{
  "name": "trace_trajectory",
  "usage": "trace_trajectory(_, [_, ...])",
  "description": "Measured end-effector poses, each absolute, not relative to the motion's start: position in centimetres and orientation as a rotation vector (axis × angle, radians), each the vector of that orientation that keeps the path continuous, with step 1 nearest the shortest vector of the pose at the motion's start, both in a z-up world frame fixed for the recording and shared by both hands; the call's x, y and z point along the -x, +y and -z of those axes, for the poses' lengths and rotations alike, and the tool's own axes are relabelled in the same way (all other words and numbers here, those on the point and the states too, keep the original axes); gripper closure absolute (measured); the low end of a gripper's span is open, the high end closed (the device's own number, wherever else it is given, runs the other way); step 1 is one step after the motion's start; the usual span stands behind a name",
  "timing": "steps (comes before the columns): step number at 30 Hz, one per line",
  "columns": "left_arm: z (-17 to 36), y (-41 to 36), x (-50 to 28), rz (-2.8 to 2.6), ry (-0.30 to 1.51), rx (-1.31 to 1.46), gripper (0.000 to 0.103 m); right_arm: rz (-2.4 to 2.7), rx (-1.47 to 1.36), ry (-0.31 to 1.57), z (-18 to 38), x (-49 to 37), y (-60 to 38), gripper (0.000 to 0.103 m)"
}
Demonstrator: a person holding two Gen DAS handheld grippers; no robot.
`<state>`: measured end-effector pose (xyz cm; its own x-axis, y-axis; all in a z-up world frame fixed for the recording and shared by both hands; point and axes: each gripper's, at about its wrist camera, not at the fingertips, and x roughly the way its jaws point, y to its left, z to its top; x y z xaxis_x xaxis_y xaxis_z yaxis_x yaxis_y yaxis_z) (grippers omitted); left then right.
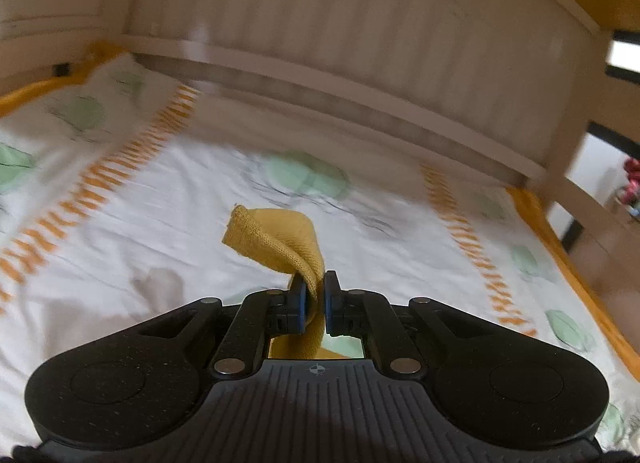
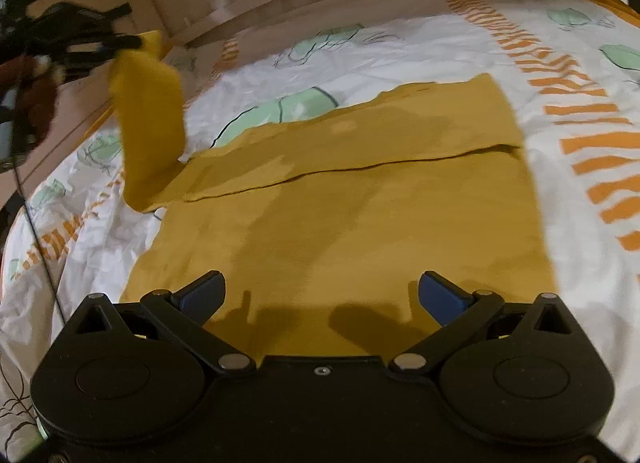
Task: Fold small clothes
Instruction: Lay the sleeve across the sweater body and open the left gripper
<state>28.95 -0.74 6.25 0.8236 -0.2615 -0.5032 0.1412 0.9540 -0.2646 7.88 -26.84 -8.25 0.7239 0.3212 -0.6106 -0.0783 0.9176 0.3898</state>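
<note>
A mustard-yellow knit garment lies spread flat on the bed sheet, with a fold line running across it. One sleeve is lifted off the bed at the left of the right wrist view. My left gripper is shut on that sleeve's cuff, which curls up above the fingers in the left wrist view. The left gripper also shows blurred at the upper left of the right wrist view. My right gripper hovers just above the near edge of the garment with its blue pads wide apart and nothing between them.
The white sheet has green leaf prints and orange stripes. A pale wooden slatted bed rail runs along the far side. A pillow lies at the far left. The orange mattress edge is at the right.
</note>
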Motion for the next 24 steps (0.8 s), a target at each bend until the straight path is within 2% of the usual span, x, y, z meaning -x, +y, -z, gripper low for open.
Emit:
trace_trajectory(9, [1.0,-11.4,-29.7,0.313,0.684,0.193,0.095,-0.186,-0.412,0.707,8.2,-6.9,-29.6,0.000])
trace_trajectory(14, [2.5,-14.9,-28.7,0.359,0.688,0.120,0.093,-0.182,-0.437,0.710,8.7,-7.0,-30.3,0.000])
trace_trajectory(17, [2.0,-16.3,-28.2,0.432,0.668,0.094,0.081,-0.179,-0.435,0.715,9.0,-7.1,-30.3,0.000])
trace_trajectory(19, [1.3,-17.1,-27.7,0.485,0.641,0.078,0.066,-0.179,-0.433,0.717,9.0,-7.1,-30.1,0.000])
trace_trajectory(24, [-1.3,-17.7,-26.1,0.564,0.564,0.054,0.055,-0.182,-0.418,0.721,8.9,-7.3,-29.9,0.000])
